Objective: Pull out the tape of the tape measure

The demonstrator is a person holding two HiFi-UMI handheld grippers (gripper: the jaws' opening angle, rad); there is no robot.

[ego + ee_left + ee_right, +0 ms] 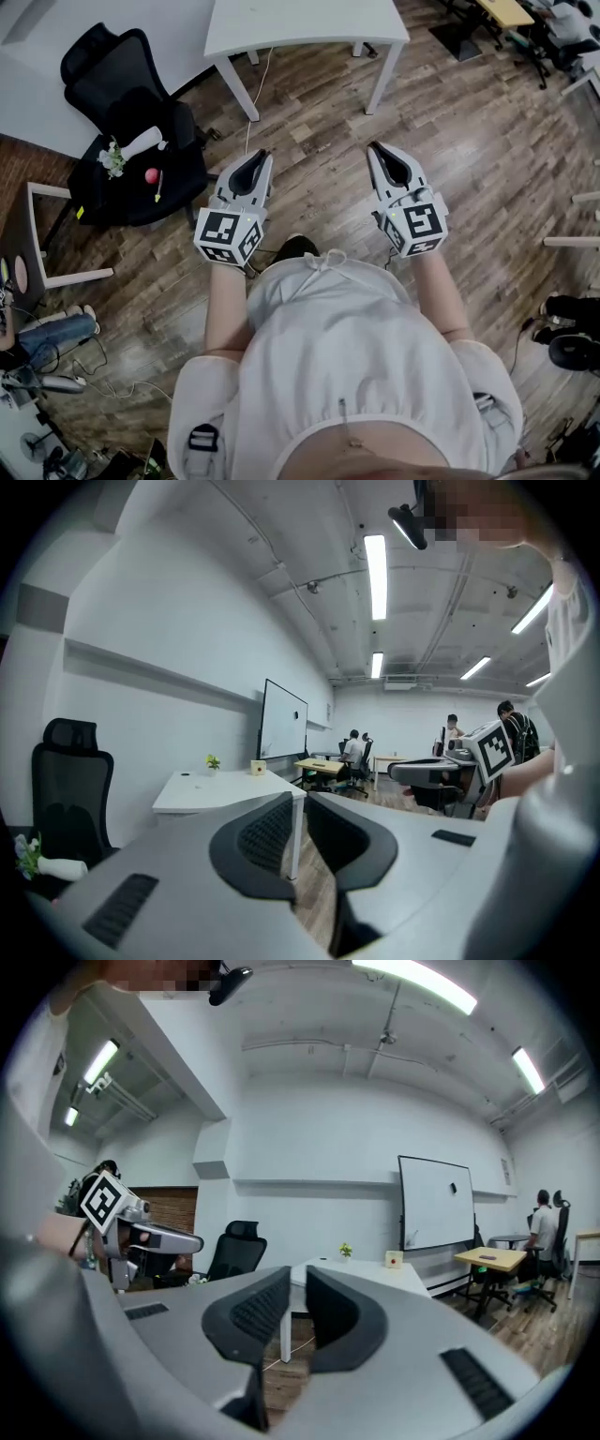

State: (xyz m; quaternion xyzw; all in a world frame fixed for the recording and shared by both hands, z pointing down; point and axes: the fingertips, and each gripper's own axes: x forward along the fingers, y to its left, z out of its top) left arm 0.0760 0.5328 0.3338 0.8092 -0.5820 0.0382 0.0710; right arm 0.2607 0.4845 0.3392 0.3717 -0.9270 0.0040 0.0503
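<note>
No tape measure shows in any view. In the head view my left gripper (260,155) and right gripper (377,148) are held out side by side in front of the person's body, above the wooden floor. Both point toward the white table (309,33). The left gripper view shows the left gripper (300,803) shut with nothing between its pads. The right gripper (298,1279) in its own view is shut and empty too. Each gripper appears at the edge of the other's view, the right one (469,761) and the left one (141,1232).
A black office chair (117,89) stands at the left; a small plant sprig (113,157), a white object (142,142) and a red ball (151,175) lie on its seat. A low white frame (37,234) is further left. Cables and shoes lie on the floor.
</note>
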